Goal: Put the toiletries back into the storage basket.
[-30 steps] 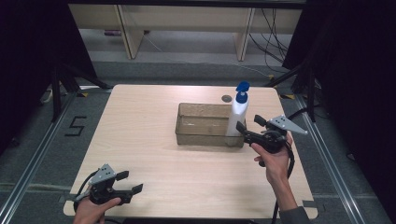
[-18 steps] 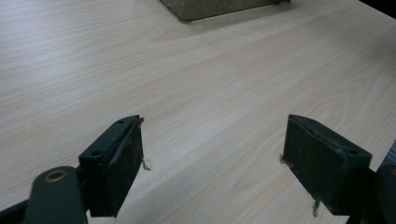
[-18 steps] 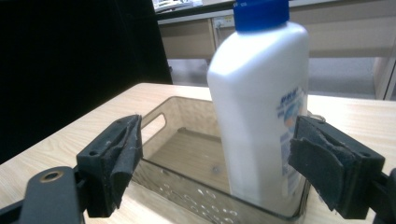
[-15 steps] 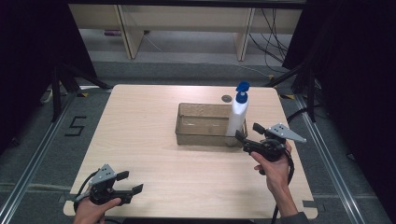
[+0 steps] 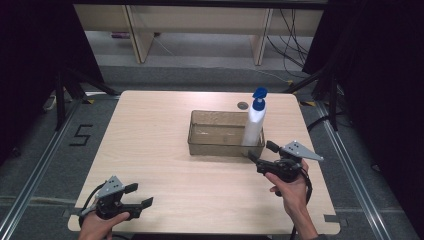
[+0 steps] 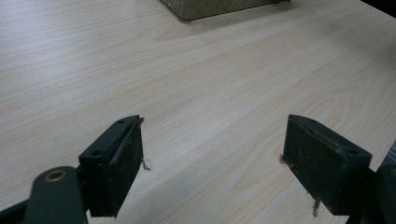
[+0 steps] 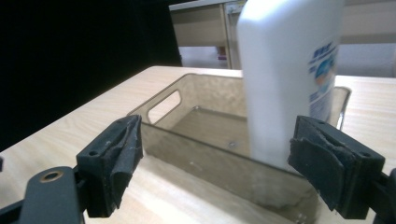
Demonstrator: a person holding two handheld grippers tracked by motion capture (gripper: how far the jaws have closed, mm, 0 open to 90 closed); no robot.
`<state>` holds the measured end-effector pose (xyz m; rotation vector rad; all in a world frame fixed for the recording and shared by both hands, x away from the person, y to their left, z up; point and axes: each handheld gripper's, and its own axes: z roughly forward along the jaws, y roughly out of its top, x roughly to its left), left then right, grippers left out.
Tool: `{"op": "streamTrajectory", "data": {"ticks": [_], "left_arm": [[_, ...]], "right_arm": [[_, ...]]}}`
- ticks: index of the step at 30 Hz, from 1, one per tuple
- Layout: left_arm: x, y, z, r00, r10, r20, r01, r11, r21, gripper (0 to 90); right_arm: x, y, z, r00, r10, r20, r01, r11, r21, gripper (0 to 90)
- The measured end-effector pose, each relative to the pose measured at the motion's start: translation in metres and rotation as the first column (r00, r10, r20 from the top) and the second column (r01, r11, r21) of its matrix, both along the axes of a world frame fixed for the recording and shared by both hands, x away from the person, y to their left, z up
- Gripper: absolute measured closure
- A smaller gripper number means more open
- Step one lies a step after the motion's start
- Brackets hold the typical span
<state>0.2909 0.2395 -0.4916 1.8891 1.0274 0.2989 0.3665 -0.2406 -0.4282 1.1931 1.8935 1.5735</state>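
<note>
Writing on the white bottle (image 7: 289, 79) is seen in the right gripper view as a blue-and-white label on its side, but the characters are too blurred to be read, and the bottle's top is cut off by the frame edge. From the high view the bottle (image 5: 254, 125) is shown standing upright inside the right end of a translucent brown tray (image 5: 200, 142), topped by a blue cap (image 5: 259, 94). The tray's far corners are partly hidden behind the bottle in the right gripper view, where a handle slot is seen in the tray (image 7: 187, 140) wall.

On the floor left of the wooden table (image 5: 150, 130), a marking reading "5" (image 5: 82, 136) can be made out. A small dark round spot (image 5: 243, 105) on the table behind the tray cannot be identified.

The right gripper (image 5: 261, 159) is held just in front of the tray, jaws spread and nothing between them. The left gripper (image 5: 140, 196) is held at the near left edge of the table, well apart from the tray, jaws likewise spread wide over bare wood.
</note>
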Motion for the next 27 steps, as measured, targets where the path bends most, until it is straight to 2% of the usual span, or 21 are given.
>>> {"op": "streamTrajectory", "data": {"ticks": [3, 5, 8, 12, 13, 14, 16, 18, 19, 22, 23, 24, 25, 27], "left_arm": [[0.0, -0.001, 0.0, 1.0, 0.003, -0.001, -0.003, 1.0, -0.004, 19.7], [0.0, 0.0, 0.0, 1.0, 0.001, 0.001, -0.001, 1.0, -0.001, 19.7], [0.0, -0.001, 0.0, 1.0, 0.009, 0.0, -0.009, 0.9999, -0.012, 19.7], [0.0, 0.0, 0.0, 1.0, 0.0, -0.001, 0.0, 1.0, 0.003, 19.7], [0.0, 0.0, 0.0, 1.0, 0.003, -0.001, -0.003, 1.0, -0.001, 19.7], [0.0, -0.001, 0.0, 1.0, 0.004, -0.001, -0.004, 1.0, -0.002, 19.7], [0.0, 0.0, 0.0, 1.0, 0.0, 0.0, 0.0, 1.0, 0.004, 19.7], [0.0, -0.001, -0.001, 1.0, 0.003, -0.002, -0.003, 1.0, -0.009, 19.7], [0.001, -0.001, -0.001, 1.0, 0.004, 0.0, -0.004, 0.9999, -0.011, 19.7], [0.001, -0.001, -0.001, 1.0, 0.004, 0.0, -0.004, 1.0, -0.007, 19.7], [0.0, -0.001, -0.001, 1.0, 0.006, -0.001, -0.006, 1.0, -0.008, 19.7], [0.0, -0.001, -0.001, 1.0, 0.005, -0.001, -0.005, 1.0, -0.008, 19.7], [0.0, 0.0, 0.0, 1.0, -0.005, -0.001, 0.005, 1.0, 0.007, 19.7], [0.0, 0.0, 0.0, 1.0, 0.004, 0.001, -0.004, 1.0, 0.001, 19.7]], "right_arm": [[-0.004, 0.002, -0.003, 0.9999, 0.01, 0.006, -0.01, 0.9999, -0.011, 17.9], [-0.008, 0.005, -0.004, 0.9996, 0.02, -0.019, -0.02, 0.9997, 0.01, 20.6], [-0.01, 0.007, -0.01, 0.9994, 0.035, 0.0, -0.035, 0.999, -0.025, 19.9], [-0.014, 0.01, -0.014, 0.9986, 0.04, -0.036, -0.04, 0.9992, -0.002, 19.7], [-0.014, 0.009, -0.015, 0.9987, 0.047, -0.021, -0.047, 0.9987, -0.019, 19.7], [-0.015, 0.009, -0.016, 0.9976, 0.059, -0.037, -0.059, 0.9983, -0.004, 19.5], [-0.017, 0.009, -0.017, 0.9983, 0.046, -0.034, -0.047, 0.9987, -0.021, 19.1], [-0.021, 0.01, -0.017, 0.9974, 0.057, -0.045, -0.057, 0.9984, -0.001, 19.1], [-0.021, 0.01, -0.019, 0.9978, 0.056, -0.035, -0.056, 0.9983, -0.014, 18.9], [-0.026, 0.01, -0.021, 0.9966, 0.069, -0.044, -0.07, 0.9974, -0.016, 18.5], [-0.026, 0.01, -0.023, 0.9973, 0.067, -0.03, -0.068, 0.9973, -0.029, 18.3], [-0.027, 0.01, -0.025, 0.997, 0.071, -0.029, -0.072, 0.9973, -0.017, 18.2], [-0.029, 0.011, -0.026, 0.9961, 0.072, -0.051, -0.072, 0.9974, 0.001, 18.1], [-0.03, 0.01, -0.027, 0.9961, 0.069, -0.054, -0.071, 0.9971, -0.027, 17.5]]}}
